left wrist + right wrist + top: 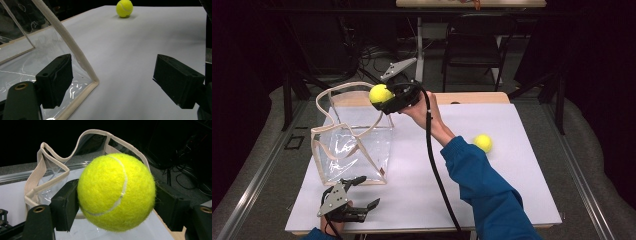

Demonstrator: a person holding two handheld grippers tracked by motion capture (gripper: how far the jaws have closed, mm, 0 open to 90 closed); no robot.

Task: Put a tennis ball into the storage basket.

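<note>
So the job in hand looks like tennis balls being loaded into the clear plastic tote bag with beige fabric trim and handles (pixel 354 145), which is stood upright on the left part of the white-covered table (pixel 422 190).

One fuzzy yellow tennis ball (pixel 380 93) is clamped between the jaws of the right gripper (pixel 384 100) and is held up in the air just above the far right edge of the bag's open top. In the right gripper view the same ball (pixel 116 192) is squeezed by a black pad on each side, with the bag's rim (pixel 62 162) seen right behind and below it. So it's lifted and carried over, but not dropped in yet.

A second yellow tennis ball (pixel 483 142) is left lying on the table, well apart from the bag, just beyond the blue sleeve (pixel 492 195) of the right arm. It can also be spotted far off in the left gripper view (pixel 124 8).

The left gripper (pixel 362 197) is parked low near the front edge of the table, just beside the bag's near corner, with its jaws spread wide and nothing between them; the bag's trimmed edge (pixel 75 53) is not being pinched.

Nothing can be made out inside the bag through the plastic. Judged from that: roughly the first half is nearly done, with a release and one more pickup left.
</note>
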